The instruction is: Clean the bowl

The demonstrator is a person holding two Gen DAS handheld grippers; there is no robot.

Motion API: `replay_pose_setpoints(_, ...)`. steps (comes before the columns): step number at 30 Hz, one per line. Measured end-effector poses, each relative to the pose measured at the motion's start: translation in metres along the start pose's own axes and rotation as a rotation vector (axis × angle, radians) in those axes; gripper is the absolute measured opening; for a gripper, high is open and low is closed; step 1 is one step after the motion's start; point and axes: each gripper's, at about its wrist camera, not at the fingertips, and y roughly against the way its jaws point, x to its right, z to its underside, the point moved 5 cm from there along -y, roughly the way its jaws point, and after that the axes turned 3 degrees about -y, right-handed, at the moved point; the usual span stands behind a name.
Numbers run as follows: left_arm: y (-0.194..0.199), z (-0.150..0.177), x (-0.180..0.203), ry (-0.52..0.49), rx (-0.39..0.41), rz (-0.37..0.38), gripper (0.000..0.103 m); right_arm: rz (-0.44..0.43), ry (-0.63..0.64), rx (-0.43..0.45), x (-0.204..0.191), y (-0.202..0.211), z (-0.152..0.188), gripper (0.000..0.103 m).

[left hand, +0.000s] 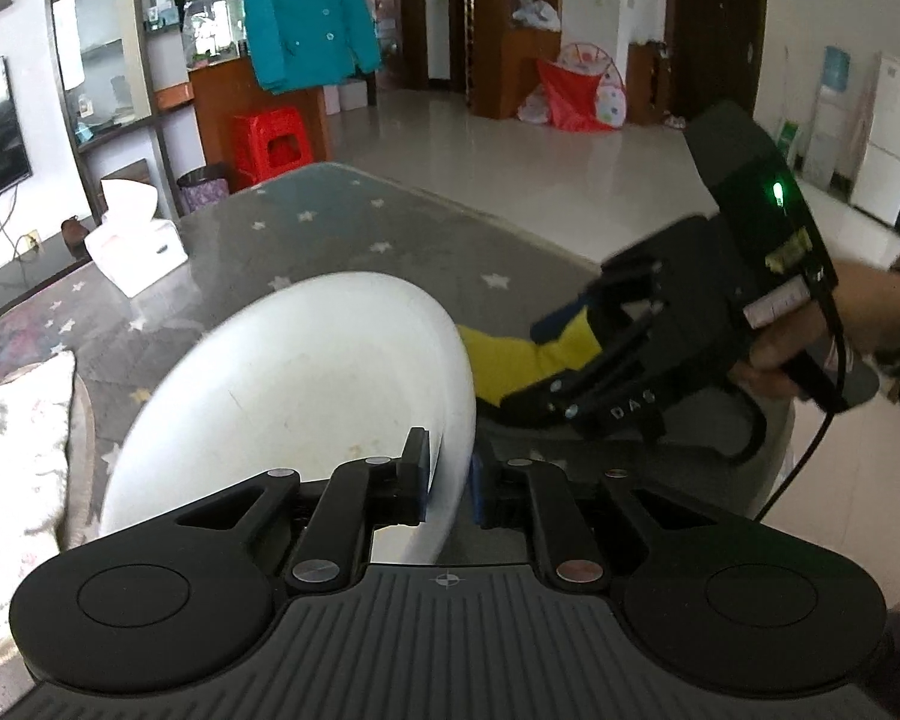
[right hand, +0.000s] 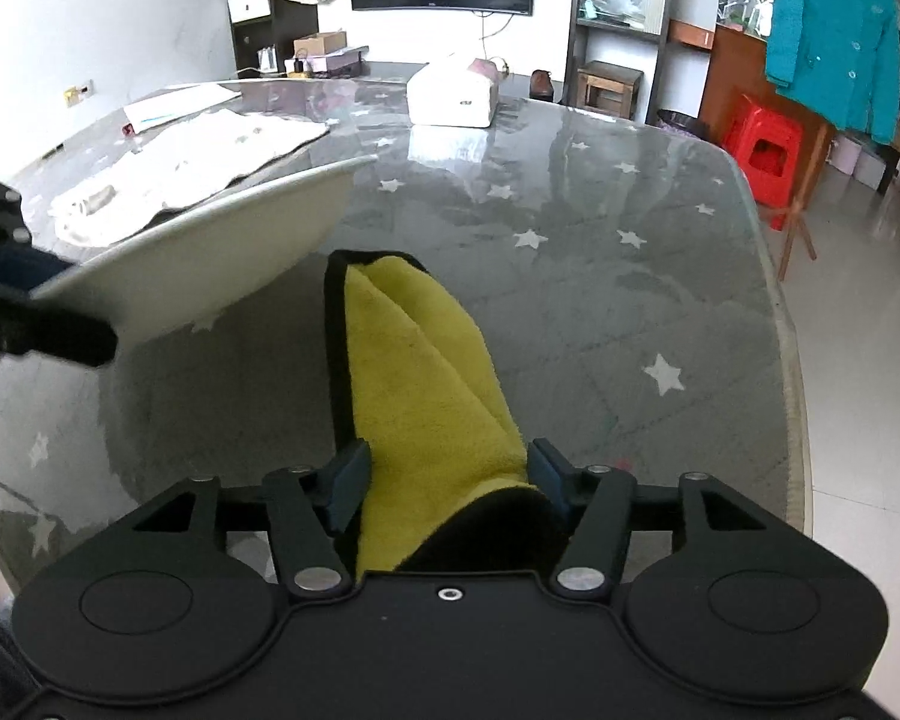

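- I am pinching the near rim of the white bowl [left hand: 306, 396] between the fingers of my left gripper [left hand: 450, 474], one pad inside the wall and one outside, closed tight on that thin edge.
- I am gripping it by the rim, I judge, because that leaves the whole inner face free for wiping.
- The bowl is sitting tipped over the grey star-patterned surface [right hand: 570, 312], just beside the cloth, with its lower edge at or close to the tabletop; I cannot tell whether it is actually touching.
- In the left wrist view its mouth is facing back toward me and to the left. The rim reads as an oval whose long axis is running from lower left to upper right.
- In the right wrist view the same bowl is showing its outer underside, its rim slanting up and away toward the white cloth [right hand: 198, 162] lying farther back.
- The yellow cloth [right hand: 426, 372] is lying between the fingers of my right gripper [right hand: 450, 480]. They are standing apart at its sides, not squeezing it.
- The cloth is folded into a long strip, black-edged, pointing straight away from me along the fingers, its far tip ending near the bowl's base.
- That heading, I judge, is lining the cloth up for a pass into the bowl once I am gripping it firmly.
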Motion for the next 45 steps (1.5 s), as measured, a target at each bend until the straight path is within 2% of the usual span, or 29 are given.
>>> replay_pose_setpoints(3, -0.007, 0.007, 0.007, -0.030, -0.015, -0.027, 0.015, 0.003, 0.025, -0.003, -0.002, 0.000, 0.003, 0.069)
replay_pose_setpoints(5, -0.011, 0.009, 0.009, -0.038, -0.027, -0.039, 0.016, 0.009, 0.015, 0.004, -0.002, 0.000, 0.005, 0.066)
replay_pose_setpoints(10, -0.024, 0.015, 0.015, -0.074, -0.053, -0.061, 0.017, 0.008, 0.000, 0.012, -0.001, 0.004, 0.007, 0.050)
replay_pose_setpoints(12, -0.028, 0.017, 0.018, -0.086, -0.067, -0.069, 0.019, 0.013, -0.007, 0.017, 0.001, 0.007, 0.008, 0.037)
replay_pose_setpoints(15, -0.036, 0.025, 0.022, -0.117, -0.095, -0.086, 0.020, 0.023, -0.015, 0.021, 0.003, 0.011, 0.009, 0.031)
replay_pose_setpoints(19, -0.039, 0.029, 0.025, -0.153, -0.105, -0.109, 0.022, 0.039, -0.007, 0.023, 0.005, 0.011, 0.010, 0.035)
replay_pose_setpoints(22, -0.041, 0.033, 0.025, -0.174, -0.115, -0.125, 0.022, 0.043, -0.013, 0.022, 0.007, 0.010, 0.009, 0.044)
replay_pose_setpoints(24, -0.042, 0.036, 0.027, -0.193, -0.116, -0.135, 0.022, 0.054, -0.005, 0.026, 0.007, 0.009, 0.008, 0.056)
replay_pose_setpoints(26, -0.043, 0.037, 0.026, -0.199, -0.119, -0.136, 0.022, 0.060, -0.002, 0.028, 0.009, 0.007, 0.008, 0.059)
replay_pose_setpoints(30, -0.044, 0.036, 0.023, -0.195, -0.122, -0.119, 0.021, 0.026, -0.041, 0.023, 0.012, 0.001, 0.006, 0.059)
replay_pose_setpoints(32, -0.043, 0.033, 0.019, -0.174, -0.121, -0.100, 0.021, 0.016, -0.047, 0.017, 0.014, 0.000, 0.006, 0.059)
replay_pose_setpoints(34, -0.040, 0.028, 0.015, -0.140, -0.109, -0.087, 0.021, 0.002, -0.037, 0.013, 0.011, 0.001, 0.006, 0.049)
replay_pose_setpoints(36, -0.037, 0.025, 0.012, -0.113, -0.098, -0.077, 0.020, -0.011, -0.027, 0.010, 0.008, 0.004, 0.006, 0.027)
replay_pose_setpoints(38, -0.030, 0.015, 0.003, -0.051, -0.070, -0.054, 0.018, -0.020, -0.021, 0.008, 0.004, 0.006, 0.006, 0.021)
replay_pose_setpoints(42, -0.013, -0.009, -0.028, 0.127, 0.009, 0.013, 0.016, -0.028, -0.055, 0.041, 0.006, 0.020, 0.006, 0.019)
replay_pose_setpoints(45, 0.007, -0.029, -0.055, 0.280, 0.105, 0.100, 0.014, -0.020, -0.095, 0.081, 0.011, 0.035, 0.005, 0.019)
